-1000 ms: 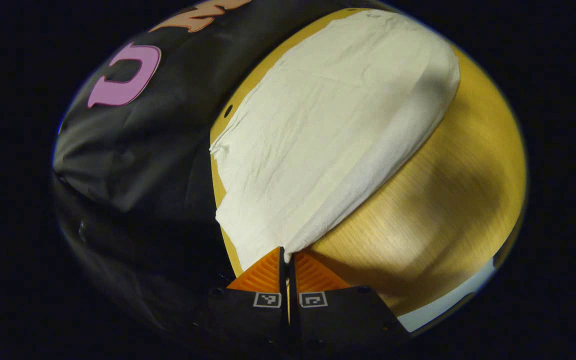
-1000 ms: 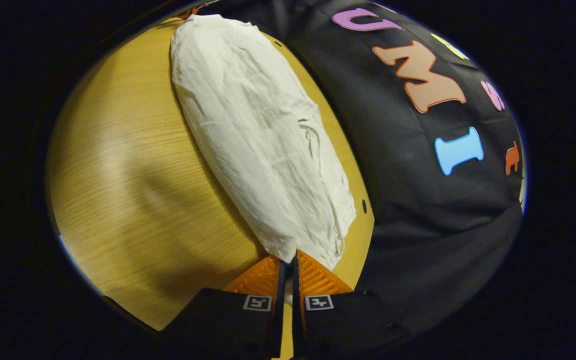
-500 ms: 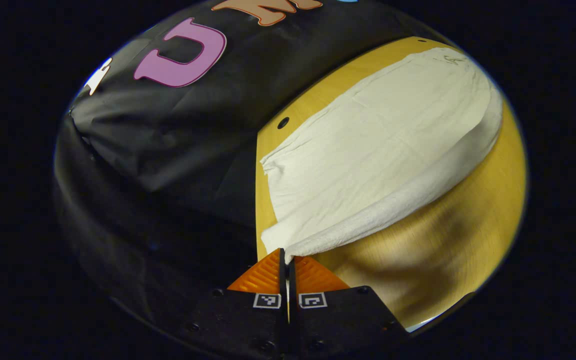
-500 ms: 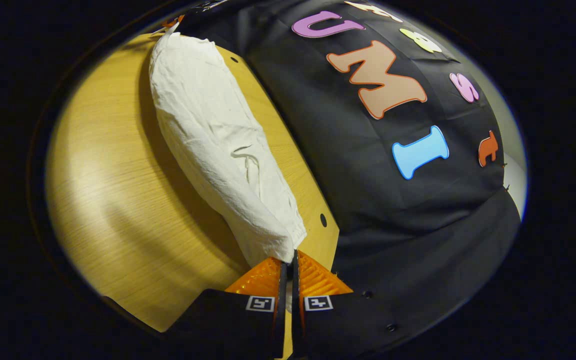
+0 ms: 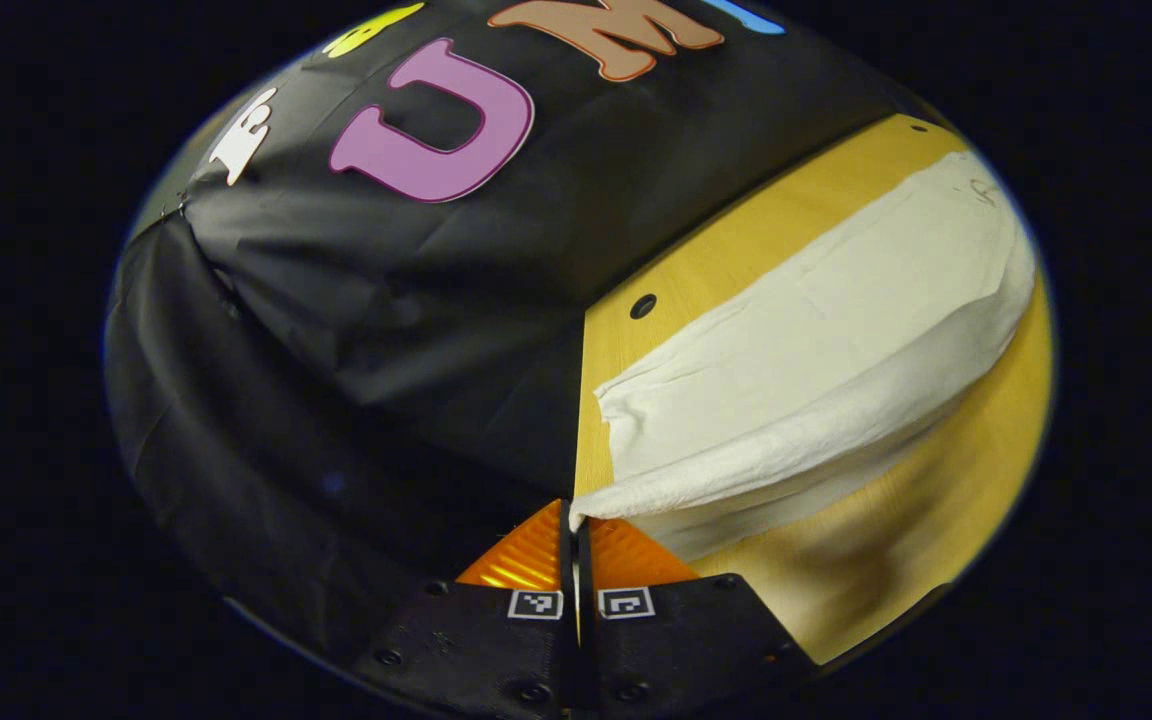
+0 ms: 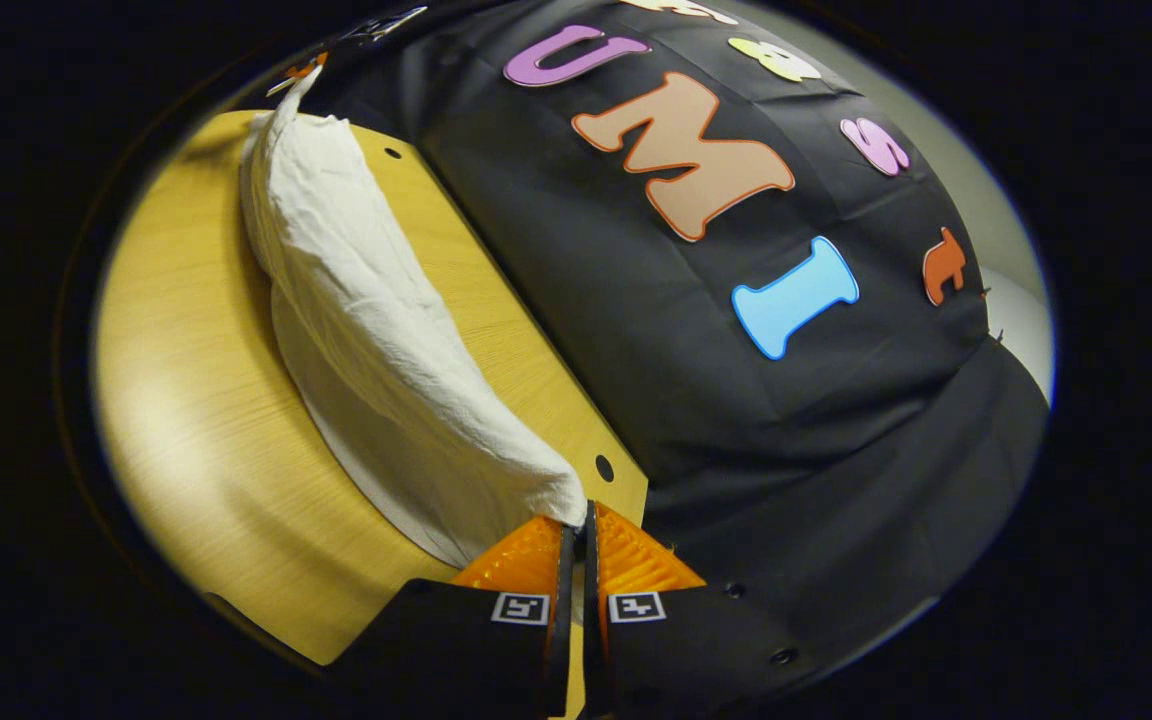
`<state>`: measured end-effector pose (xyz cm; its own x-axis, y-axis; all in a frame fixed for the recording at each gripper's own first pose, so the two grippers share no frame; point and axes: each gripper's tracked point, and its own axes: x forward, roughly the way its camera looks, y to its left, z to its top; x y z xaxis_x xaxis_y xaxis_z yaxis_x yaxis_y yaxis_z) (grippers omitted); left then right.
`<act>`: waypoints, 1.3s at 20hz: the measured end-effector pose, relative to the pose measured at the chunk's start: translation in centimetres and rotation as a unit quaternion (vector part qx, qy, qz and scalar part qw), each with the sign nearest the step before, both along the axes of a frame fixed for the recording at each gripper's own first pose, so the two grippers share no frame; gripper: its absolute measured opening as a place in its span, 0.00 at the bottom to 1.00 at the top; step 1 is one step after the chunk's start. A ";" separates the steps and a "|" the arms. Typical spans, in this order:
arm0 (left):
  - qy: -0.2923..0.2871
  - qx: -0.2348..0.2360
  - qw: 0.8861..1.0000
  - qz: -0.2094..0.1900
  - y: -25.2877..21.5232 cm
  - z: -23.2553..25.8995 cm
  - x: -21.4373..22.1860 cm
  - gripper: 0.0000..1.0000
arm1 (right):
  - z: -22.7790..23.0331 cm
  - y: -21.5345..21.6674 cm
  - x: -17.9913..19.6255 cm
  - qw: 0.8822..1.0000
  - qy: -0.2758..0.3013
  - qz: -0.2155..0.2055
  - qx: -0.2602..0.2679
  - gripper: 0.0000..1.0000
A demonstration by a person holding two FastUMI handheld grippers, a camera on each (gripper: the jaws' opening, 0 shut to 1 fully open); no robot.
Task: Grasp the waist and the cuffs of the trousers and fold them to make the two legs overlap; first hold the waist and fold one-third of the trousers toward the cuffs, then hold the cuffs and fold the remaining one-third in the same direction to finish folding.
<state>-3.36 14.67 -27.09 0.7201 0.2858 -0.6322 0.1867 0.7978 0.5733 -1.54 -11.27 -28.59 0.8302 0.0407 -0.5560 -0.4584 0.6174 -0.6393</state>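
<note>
Recording booth: black cloth wall (image 6: 836,420) behind bare wooden table (image 6: 186,400)

You find no readable text or numbers here: each gripper's two fingers (image 5: 534,560) (image 6: 636,565) carry small square black-and-white coded markers (image 5: 534,603) (image 6: 521,607), which are patterns, not words.
</note>
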 end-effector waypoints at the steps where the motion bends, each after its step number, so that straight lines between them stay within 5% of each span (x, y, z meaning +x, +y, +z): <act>1: -0.007 -0.011 1.000 0.001 -0.2 0.2 0.7 0.00 | 0.3 0.1 0.6 1.000 -0.008 -0.009 -0.002 0.07; 12: -0.011 -0.069 0.998 -0.002 -1.2 -4.2 10.2 0.00 | -3.2 2.1 6.8 0.998 0.004 -0.045 -0.041 0.08; 17: 0.004 -0.077 0.997 -0.002 -2.6 -7.6 12.1 0.00 | -8.0 3.3 9.4 0.997 0.028 -0.055 -0.037 0.10; 25: 0.028 -0.130 0.991 0.017 -3.7 -11.5 12.4 0.00 | -13.9 3.8 10.0 0.987 0.091 -0.133 0.008 0.11; 26: 0.031 -0.145 0.989 0.017 -4.6 -11.8 12.3 0.14 | -13.9 4.1 9.7 0.986 0.095 -0.137 0.021 0.11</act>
